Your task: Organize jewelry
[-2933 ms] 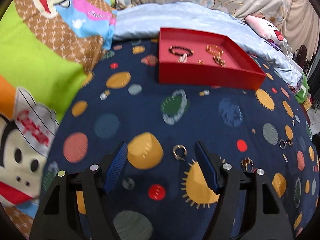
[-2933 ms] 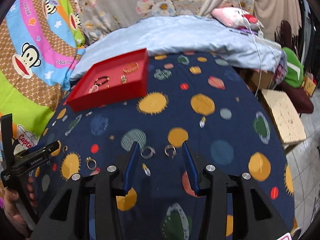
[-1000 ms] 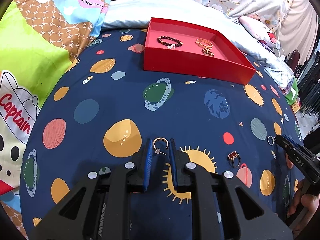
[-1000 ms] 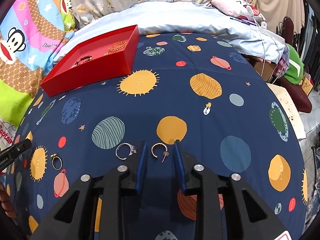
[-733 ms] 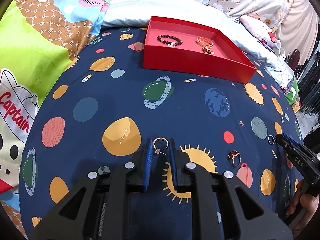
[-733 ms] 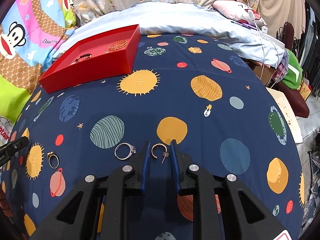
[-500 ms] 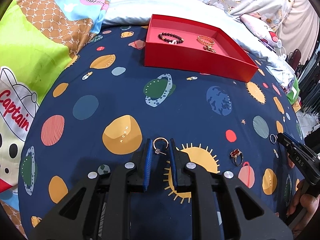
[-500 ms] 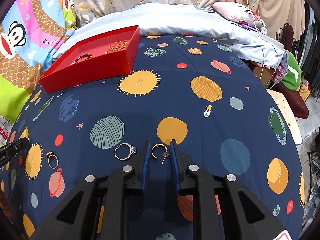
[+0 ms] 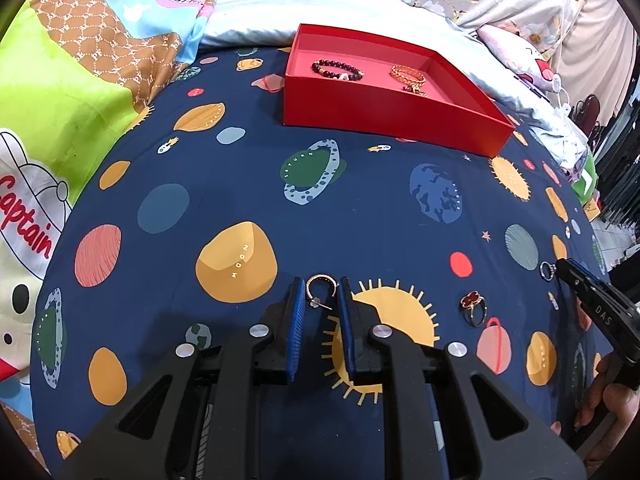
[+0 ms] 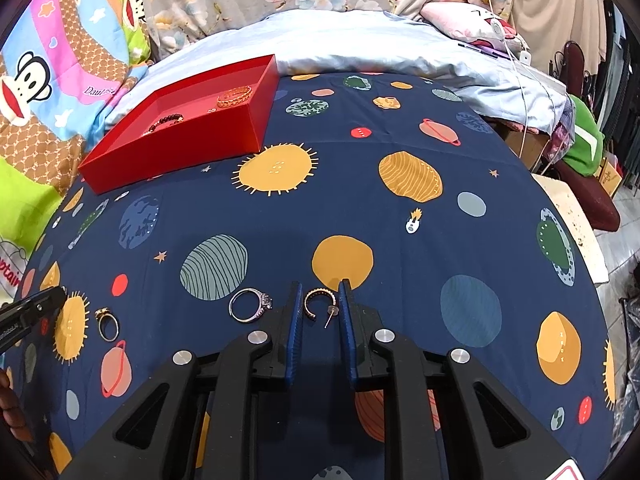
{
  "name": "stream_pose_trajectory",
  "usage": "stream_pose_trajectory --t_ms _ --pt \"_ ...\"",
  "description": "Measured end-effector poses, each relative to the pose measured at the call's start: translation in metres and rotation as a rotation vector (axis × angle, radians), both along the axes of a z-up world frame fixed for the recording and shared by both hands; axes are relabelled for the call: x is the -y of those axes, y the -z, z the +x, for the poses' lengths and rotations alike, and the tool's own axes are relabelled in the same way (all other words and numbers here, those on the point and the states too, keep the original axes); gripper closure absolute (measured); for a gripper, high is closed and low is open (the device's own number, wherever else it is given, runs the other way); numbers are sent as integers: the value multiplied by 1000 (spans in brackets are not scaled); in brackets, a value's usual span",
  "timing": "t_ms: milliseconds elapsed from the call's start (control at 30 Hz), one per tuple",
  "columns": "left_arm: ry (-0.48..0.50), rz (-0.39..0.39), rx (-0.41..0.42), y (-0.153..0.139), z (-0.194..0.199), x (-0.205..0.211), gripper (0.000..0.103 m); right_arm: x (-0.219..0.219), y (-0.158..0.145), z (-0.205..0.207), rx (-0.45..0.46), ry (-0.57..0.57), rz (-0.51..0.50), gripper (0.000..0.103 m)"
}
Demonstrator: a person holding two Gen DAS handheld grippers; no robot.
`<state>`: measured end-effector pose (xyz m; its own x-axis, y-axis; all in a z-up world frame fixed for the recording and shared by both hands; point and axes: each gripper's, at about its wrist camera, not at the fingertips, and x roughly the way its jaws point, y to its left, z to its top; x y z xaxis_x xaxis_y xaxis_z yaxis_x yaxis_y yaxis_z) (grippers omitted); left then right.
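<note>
My left tool (image 9: 319, 294) and right tool (image 10: 319, 298), each nearly closed, pinching a hoop earring (image 9: 319, 285) on the bed (image 9: 360, 208); right's jaws just narrowed.

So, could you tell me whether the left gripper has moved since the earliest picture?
Yes: the left gripper advanced toward the red tray; the hoop earring now sits between its fingertips.

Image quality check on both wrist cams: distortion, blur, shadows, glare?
Left wrist: heavy fisheye bending, the red tray bowed, black vignette in the corners, the centre sharp, a soft shadow beside the left gripper. Right wrist: same barrel warp, the hoop earring crisp, the right edge slightly smeared, no strong glare, even indoor light.
</note>
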<state>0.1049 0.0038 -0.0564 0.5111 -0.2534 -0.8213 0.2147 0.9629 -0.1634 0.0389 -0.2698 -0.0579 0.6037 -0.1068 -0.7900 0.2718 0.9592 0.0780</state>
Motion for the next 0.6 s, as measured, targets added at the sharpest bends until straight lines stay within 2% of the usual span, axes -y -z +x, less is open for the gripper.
stream_pose_trajectory --t_ms 133,300,600 --pt "12 -30 -5 -5 -4 -5 87 1 -4 -6 4 6 46 87" --pt "22 -41 16 -17 -12 -10 87 -3 -17 -16 24 -1 51 87" --pt "20 -93 84 -59 -22 -24 87 -16 -55 -29 92 -43 56 87"
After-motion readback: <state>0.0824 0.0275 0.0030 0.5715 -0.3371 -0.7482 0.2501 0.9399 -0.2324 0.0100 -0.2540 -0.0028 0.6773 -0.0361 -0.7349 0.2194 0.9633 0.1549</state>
